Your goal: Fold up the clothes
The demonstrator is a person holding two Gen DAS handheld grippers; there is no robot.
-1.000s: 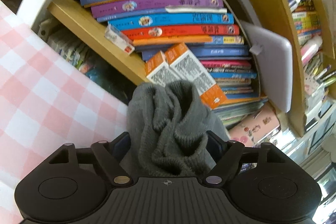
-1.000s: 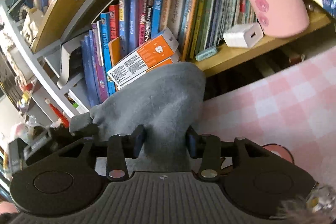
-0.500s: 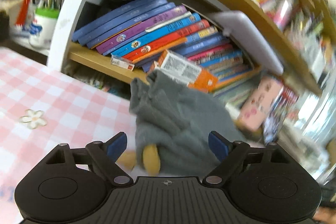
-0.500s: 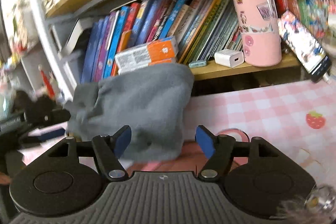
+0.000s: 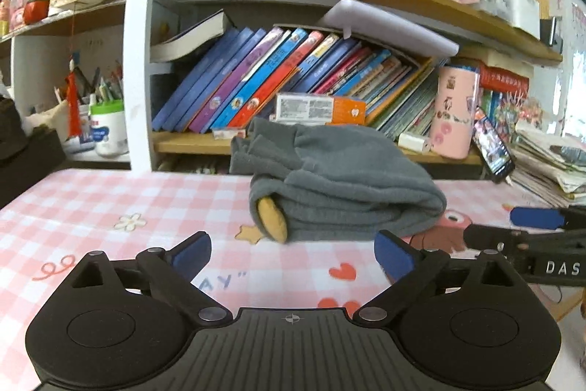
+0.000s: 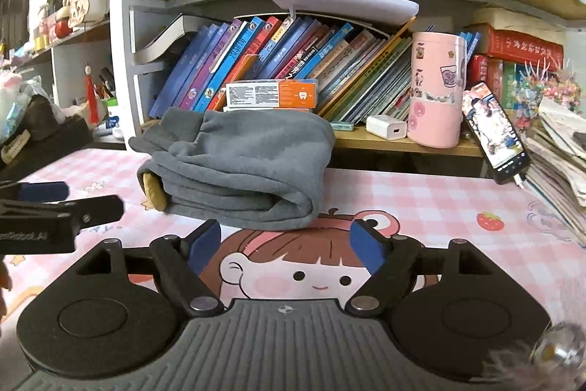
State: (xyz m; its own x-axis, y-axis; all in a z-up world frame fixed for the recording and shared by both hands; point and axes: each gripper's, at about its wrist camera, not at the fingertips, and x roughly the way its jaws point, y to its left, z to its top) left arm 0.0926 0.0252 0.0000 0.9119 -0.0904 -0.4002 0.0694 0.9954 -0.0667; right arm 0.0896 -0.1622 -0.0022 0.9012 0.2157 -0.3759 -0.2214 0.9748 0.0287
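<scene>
While both sets of blue pads sit wide apart gripping nothing, left gripper [image 5: 292, 252] and right gripper [image 6: 285, 242] hover just short of the garment [image 6: 241, 171]. Grey garment lies folded on the pink checked cloth [image 6: 421, 204], a yellow bit [image 6: 155, 195] poking from its left end, bookshelf [image 6: 366, 134] right behind it.

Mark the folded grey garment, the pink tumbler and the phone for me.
folded grey garment [image 6: 249, 167]: right wrist view, top layer.
pink tumbler [image 6: 436, 90]: right wrist view, side wall.
phone [image 6: 494, 131]: right wrist view, lit screen.
</scene>
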